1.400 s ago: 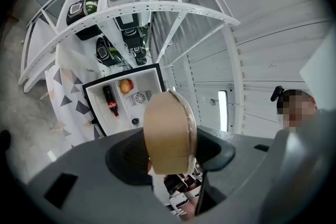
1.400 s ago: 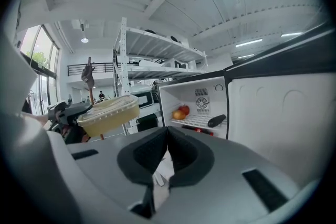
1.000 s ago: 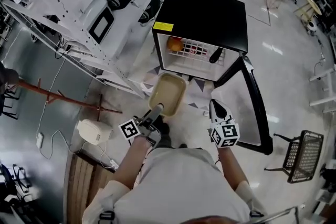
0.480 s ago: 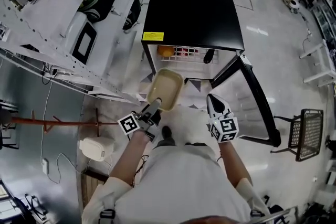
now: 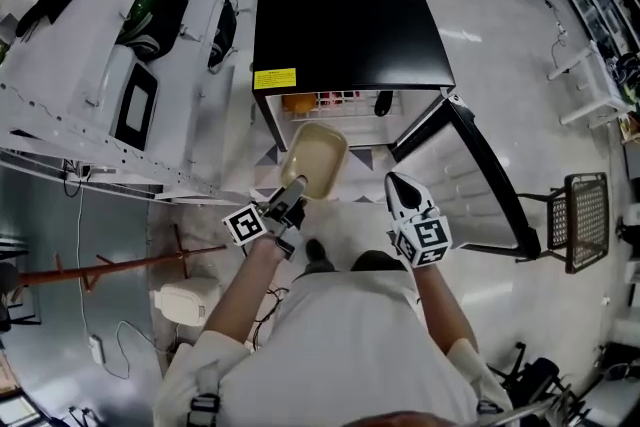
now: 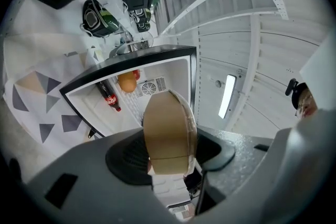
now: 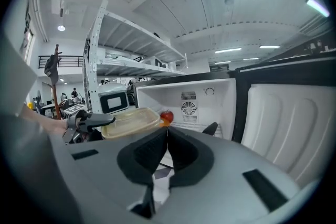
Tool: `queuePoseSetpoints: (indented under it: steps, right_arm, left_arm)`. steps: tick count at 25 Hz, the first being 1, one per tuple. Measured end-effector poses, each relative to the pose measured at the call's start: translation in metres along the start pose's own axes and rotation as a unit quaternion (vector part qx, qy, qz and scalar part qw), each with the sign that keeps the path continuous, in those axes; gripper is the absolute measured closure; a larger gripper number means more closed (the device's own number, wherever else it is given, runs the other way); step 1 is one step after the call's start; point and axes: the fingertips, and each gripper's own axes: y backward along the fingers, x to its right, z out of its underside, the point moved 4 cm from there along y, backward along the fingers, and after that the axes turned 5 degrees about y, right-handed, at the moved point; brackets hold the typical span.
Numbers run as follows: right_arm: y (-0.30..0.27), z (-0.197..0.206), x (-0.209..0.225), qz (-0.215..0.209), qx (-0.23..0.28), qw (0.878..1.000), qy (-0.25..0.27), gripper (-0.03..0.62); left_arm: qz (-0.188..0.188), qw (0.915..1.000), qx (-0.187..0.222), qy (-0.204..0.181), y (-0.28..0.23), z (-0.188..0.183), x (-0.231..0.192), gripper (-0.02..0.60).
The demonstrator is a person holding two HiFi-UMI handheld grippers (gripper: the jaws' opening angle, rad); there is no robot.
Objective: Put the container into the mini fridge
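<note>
- The left gripper reaches forward, roughly level, its jaws clamped on the near rim of the tan container.
- The container hangs just before the open front of the mini fridge.
- The right gripper is held alongside, tipped slightly down, with its jaws together and empty.

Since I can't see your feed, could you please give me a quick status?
Left gripper shut on container, just outside mini fridge. Right gripper shut, empty. Door open; bottle and orange inside.
</note>
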Motion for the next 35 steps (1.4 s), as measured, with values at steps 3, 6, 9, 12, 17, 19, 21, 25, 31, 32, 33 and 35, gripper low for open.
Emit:
queuePoseSetpoints:
  steps: [3,6,9,12,17,19,21,25,31,32,33,35]
  right_arm:
    - [-0.003,0.0,0.001,-0.004,-0.006,1.0,0.001,0.586]
    - [-0.008,0.003,0.005,-0.011,-0.013,1.0,0.005,0.586]
    - [-0.015,0.005,0.015,-0.015,-0.016,1.0,0.007,0.586]
    - [-0.022,0.003,0.021,-0.027,-0.017,0.999,0.012,0.586]
    - [-0.033,-0.002,0.031,-0.046,-0.021,0.998,0.024,0.586]
    - [-0.038,-0.007,0.035,-0.052,-0.02,0.998,0.033,0.586]
    - [-0.042,-0.01,0.038,-0.057,-0.02,0.997,0.039,0.586]
    - [-0.049,-0.01,0.043,-0.065,-0.028,0.996,0.046,0.586]
    - [-0.055,-0.012,0.042,-0.079,-0.032,0.995,0.058,0.586]
    - [-0.056,-0.012,0.041,-0.081,-0.033,0.994,0.06,0.586]
    - [-0.056,-0.011,0.041,-0.082,-0.034,0.994,0.062,0.586]
    - [-0.056,-0.011,0.041,-0.084,-0.035,0.994,0.063,0.586]
  left_arm:
    - [0.001,0.9999,0.0,0.012,-0.013,-0.002,-0.005,0.359]
    - [0.0,0.9999,0.004,0.016,-0.027,-0.002,-0.01,0.359]
    - [-0.005,0.9998,0.008,0.016,-0.043,-0.002,-0.013,0.359]
    - [-0.001,0.9994,0.02,0.029,-0.058,-0.001,-0.015,0.359]
    - [-0.004,0.9987,0.043,0.027,-0.084,-0.003,-0.03,0.359]
    - [-0.01,0.9987,0.049,0.014,-0.095,-0.004,-0.039,0.359]
    - [-0.011,0.9982,0.057,0.011,-0.107,-0.006,-0.047,0.359]
    - [-0.031,0.9961,0.081,0.018,-0.125,-0.01,-0.067,0.359]
    - [-0.036,0.991,0.122,0.04,-0.149,-0.017,-0.093,0.359]
    - [-0.036,0.9904,0.127,0.042,-0.152,-0.018,-0.096,0.359]
    - [-0.035,0.9898,0.131,0.044,-0.155,-0.019,-0.099,0.359]
    - [-0.031,0.9882,0.142,0.049,-0.161,-0.021,-0.102,0.359]
